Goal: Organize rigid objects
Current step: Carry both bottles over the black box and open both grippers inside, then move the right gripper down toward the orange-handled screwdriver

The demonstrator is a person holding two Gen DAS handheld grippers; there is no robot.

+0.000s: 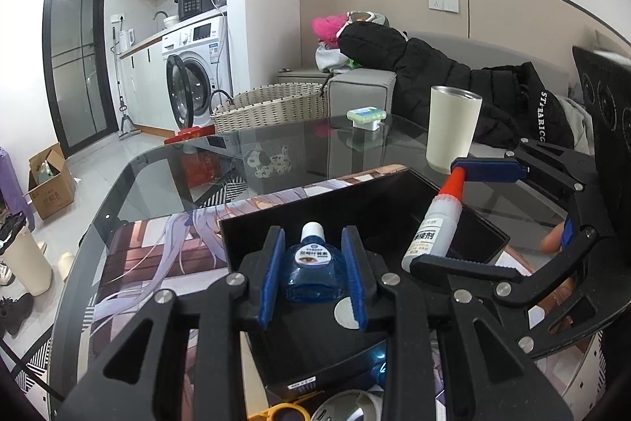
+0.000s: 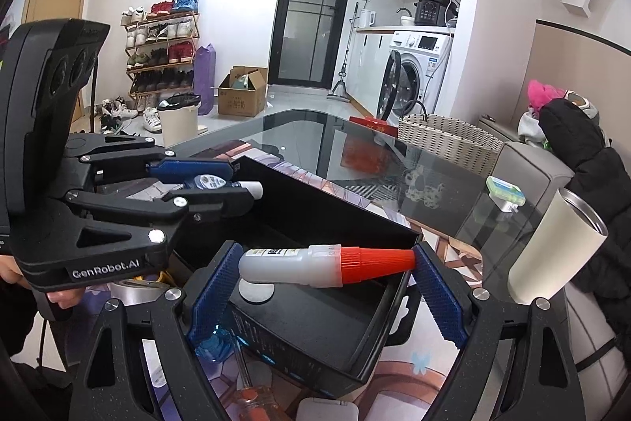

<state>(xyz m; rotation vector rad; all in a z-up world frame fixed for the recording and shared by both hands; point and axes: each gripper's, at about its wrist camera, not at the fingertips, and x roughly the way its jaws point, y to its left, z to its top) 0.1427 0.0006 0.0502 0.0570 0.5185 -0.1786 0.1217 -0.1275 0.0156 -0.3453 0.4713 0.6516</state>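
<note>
The blue eye-drop bottle (image 1: pixel 311 269) is pinched upright in the left gripper (image 1: pixel 313 273) over the black tray (image 1: pixel 366 200). The glue bottle (image 2: pixel 315 261) is clamped lengthwise by the right gripper (image 2: pixel 327 283), seemingly just above the tray's rim; open glass table (image 1: pixel 165 180) lies beyond.

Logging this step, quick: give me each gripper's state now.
Left gripper: shut on the blue eye-drop bottle.
Right gripper: shut endwise on the red-capped glue bottle.
</note>
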